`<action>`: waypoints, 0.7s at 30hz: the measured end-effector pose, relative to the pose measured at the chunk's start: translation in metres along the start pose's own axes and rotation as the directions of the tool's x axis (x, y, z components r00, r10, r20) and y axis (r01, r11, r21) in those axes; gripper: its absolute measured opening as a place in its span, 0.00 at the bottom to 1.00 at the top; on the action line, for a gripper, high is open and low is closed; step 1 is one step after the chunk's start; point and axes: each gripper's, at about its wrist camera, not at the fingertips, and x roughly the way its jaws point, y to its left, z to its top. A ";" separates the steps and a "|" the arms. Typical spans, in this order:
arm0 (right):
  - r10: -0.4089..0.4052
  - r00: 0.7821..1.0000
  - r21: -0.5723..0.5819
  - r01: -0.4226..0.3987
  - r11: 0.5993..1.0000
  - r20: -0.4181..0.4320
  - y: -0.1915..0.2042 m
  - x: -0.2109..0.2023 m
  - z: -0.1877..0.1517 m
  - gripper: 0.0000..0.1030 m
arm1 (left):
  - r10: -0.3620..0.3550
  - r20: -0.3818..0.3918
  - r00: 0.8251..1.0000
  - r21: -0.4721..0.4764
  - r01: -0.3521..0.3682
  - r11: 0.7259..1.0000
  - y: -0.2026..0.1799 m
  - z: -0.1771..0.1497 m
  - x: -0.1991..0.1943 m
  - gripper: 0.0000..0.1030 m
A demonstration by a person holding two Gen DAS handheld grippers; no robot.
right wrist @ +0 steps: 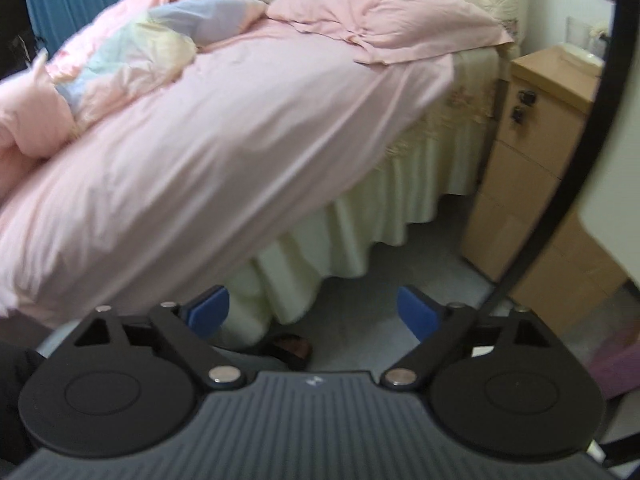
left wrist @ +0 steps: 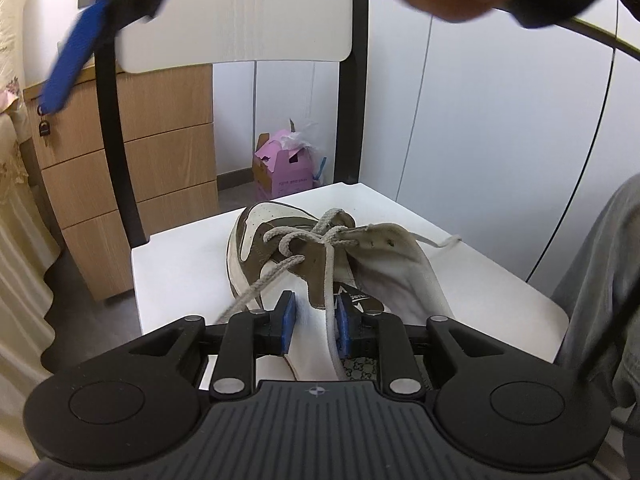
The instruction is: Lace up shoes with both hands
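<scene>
Listing left to right in the left wrist view: a cream embroidered bed skirt (left wrist: 16,184) at the edge; a light wood drawer cabinet (left wrist: 160,152) with a small black padlock (left wrist: 44,128); a white chair (left wrist: 192,272) with black frame and white backrest; a pink cardboard box (left wrist: 282,168) on the grey floor behind it. The task's white-and-brown leather sneaker (left wrist: 280,248) lies on the chair seat, toe away from the camera, tongue pulled up. Its grey flat shoelace (left wrist: 330,280) crosses the lower eyelets; one end runs back between the blue pads. Left gripper (left wrist: 314,320): jaws narrow but not closed, lace lying against the right pad (left wrist: 343,328), no firm pinch visible. Right gripper (left wrist: 68,56): blurred overhead. Grey trouser leg (left wrist: 600,280) at far right.

Right wrist view: pink bedsheet (right wrist: 200,152), pink pillow (right wrist: 384,20); right gripper spread wide, holding nothing
</scene>
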 end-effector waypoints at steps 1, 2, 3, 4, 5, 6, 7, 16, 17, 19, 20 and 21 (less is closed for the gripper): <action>-0.019 1.000 -0.001 0.019 1.000 0.000 -0.002 -0.003 -0.002 0.95 | -0.001 0.000 1.000 -0.005 0.001 1.000 -0.001 0.000 0.000 0.34; -0.037 0.999 -0.001 0.037 0.999 -0.001 -0.004 -0.007 -0.005 0.97 | -0.001 0.000 1.000 -0.009 0.001 1.000 -0.002 0.001 -0.001 0.35; -0.056 0.998 -0.002 0.056 0.998 -0.001 -0.005 -0.010 -0.007 1.00 | 0.003 -0.001 1.000 -0.008 -0.003 1.000 -0.003 0.001 -0.001 0.35; -0.076 0.997 0.007 0.076 0.997 0.009 -0.007 -0.017 -0.011 1.00 | 0.008 -0.001 1.000 -0.008 -0.008 1.000 -0.005 0.001 -0.002 0.35; -0.099 0.994 0.033 0.097 0.995 0.039 -0.010 -0.027 -0.017 1.00 | 0.014 -0.002 1.000 -0.008 -0.014 1.000 -0.006 0.001 -0.003 0.36; -0.123 0.990 0.063 0.118 0.991 0.071 -0.013 -0.039 -0.024 1.00 | 0.017 -0.004 1.000 -0.017 -0.017 1.000 -0.006 0.002 -0.003 0.36; -0.149 0.983 0.102 0.138 0.985 0.106 -0.016 -0.050 -0.032 1.00 | 0.019 -0.005 1.000 -0.029 -0.019 0.999 -0.006 0.002 -0.003 0.36; -0.441 0.873 0.531 0.278 0.801 0.209 -0.030 -0.103 -0.159 1.00 | 0.033 0.000 0.999 -0.096 -0.032 0.995 -0.005 0.007 -0.008 0.36; -0.452 0.872 0.558 0.283 0.780 0.190 -0.031 -0.102 -0.172 1.00 | 0.033 0.004 0.999 -0.101 -0.032 0.994 -0.006 0.007 -0.008 0.36; -0.471 0.868 0.615 0.286 0.734 0.159 -0.032 -0.098 -0.194 1.00 | 0.049 0.016 0.999 -0.116 -0.047 0.992 -0.006 0.008 -0.010 0.36; -0.471 0.871 0.639 0.282 0.715 0.143 -0.032 -0.095 -0.202 1.00 | 0.060 0.021 0.998 -0.126 -0.057 0.990 -0.007 0.009 -0.011 0.35; -0.470 0.873 0.658 0.278 0.700 0.132 -0.033 -0.093 -0.208 1.00 | 0.071 0.022 0.997 -0.133 -0.067 0.989 -0.007 0.010 -0.011 0.34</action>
